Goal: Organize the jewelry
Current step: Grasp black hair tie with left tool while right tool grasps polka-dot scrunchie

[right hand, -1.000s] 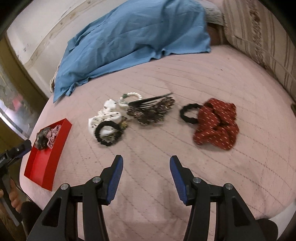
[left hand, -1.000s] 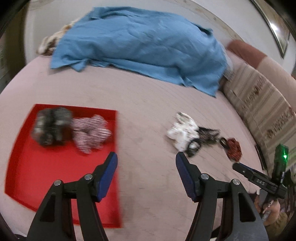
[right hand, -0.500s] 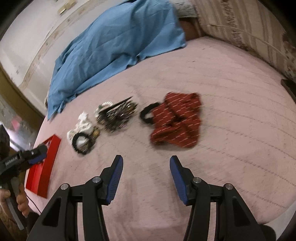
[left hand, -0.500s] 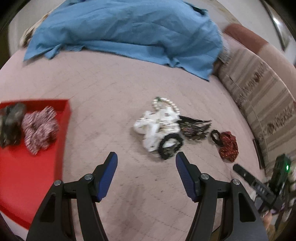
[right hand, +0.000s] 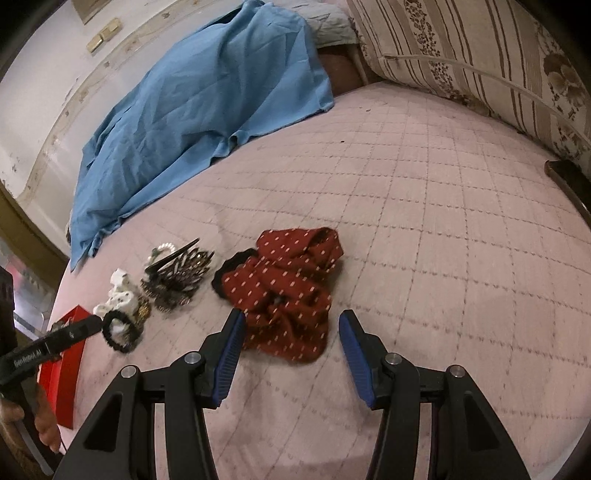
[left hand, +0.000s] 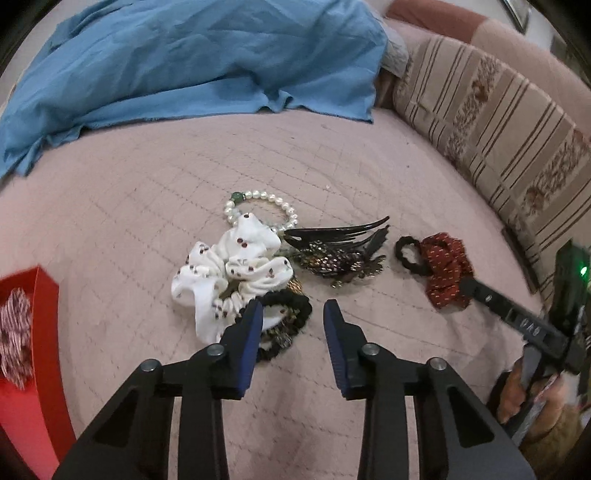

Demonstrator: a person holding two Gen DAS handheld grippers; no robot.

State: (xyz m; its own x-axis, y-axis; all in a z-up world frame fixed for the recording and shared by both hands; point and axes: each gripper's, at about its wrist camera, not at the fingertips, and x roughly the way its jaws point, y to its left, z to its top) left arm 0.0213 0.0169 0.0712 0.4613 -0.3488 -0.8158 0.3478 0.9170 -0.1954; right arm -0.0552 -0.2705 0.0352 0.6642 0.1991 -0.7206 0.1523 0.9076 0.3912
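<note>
Left claw (left hand: 293, 321) closing over black scrunchie (left hand: 291, 308) (untouched).

Dim, warm indoor light, soft and even, only faint shadows under the items on the pink quilt (left hand: 147, 192). Heavy fisheye bending and black vignette at corners. Slight motion blur throughout, strongest at frame edges; small green LED glare far right in left wrist view.

Pink quilted bedspread (left hand: 147, 192) seen across both views, stitched in diamond grid. Blue cloth (left hand: 192, 55) left crumpled along far edge of bedspread, hem draped toward middle. Striped floral cushion (left hand: 498, 129) propped at right side, touching bedspread edge. Grey fabric (right hand: 328, 22) partly covered by blue cloth, beside cushion. Pale wall (right hand: 44, 66) seen behind, marked and stained, small switch plate (right hand: 105, 35) mounted on it.
</note>
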